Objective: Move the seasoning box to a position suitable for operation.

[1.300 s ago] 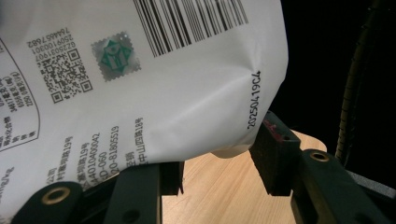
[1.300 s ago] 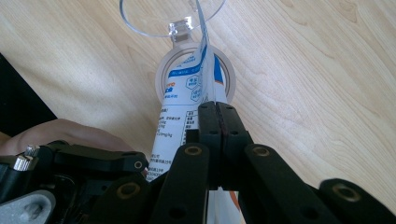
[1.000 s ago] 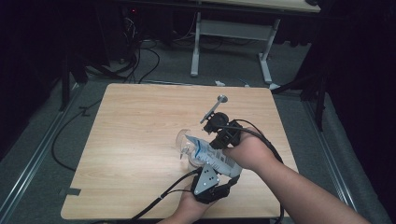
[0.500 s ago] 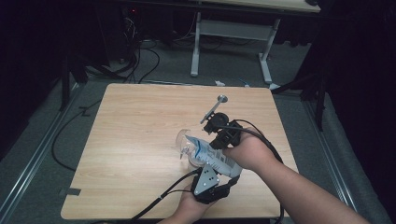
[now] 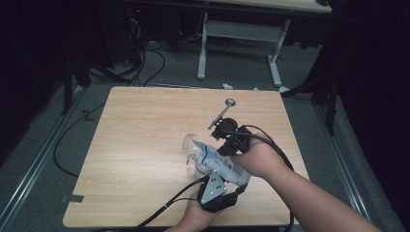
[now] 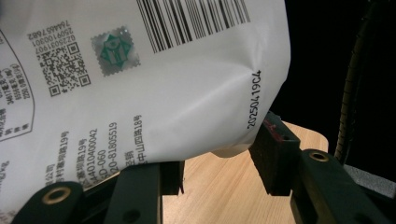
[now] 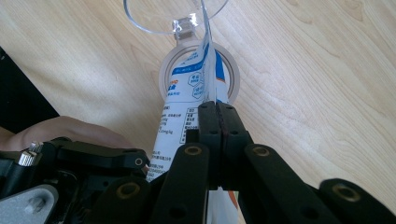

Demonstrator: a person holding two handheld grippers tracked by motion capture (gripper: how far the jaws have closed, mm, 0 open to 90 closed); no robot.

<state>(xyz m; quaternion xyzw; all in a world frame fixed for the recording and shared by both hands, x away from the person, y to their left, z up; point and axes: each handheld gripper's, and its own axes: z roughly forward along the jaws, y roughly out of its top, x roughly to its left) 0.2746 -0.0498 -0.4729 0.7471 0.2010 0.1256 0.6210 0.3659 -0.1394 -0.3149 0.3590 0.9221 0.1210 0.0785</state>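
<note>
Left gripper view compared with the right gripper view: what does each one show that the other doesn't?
Left: the barcode, square code and date stamp on the white printed plastic pouch, held in the left claw. Right: the clear plastic cup beneath the pouch's tip, the right claw pinching the pouch's edge. Shared: pouch and light wooden table.

Light wooden table (image 5: 145, 145), a metal spoon (image 5: 222, 112) near its far edge, cables (image 5: 145, 72) on grey floor (image 5: 38, 159), white desk legs (image 5: 203, 48) behind.

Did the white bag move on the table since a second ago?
No. In the high view the white bag lies at the same spot below the metal spoon near the table's far edge, with both grippers holding it.
</note>
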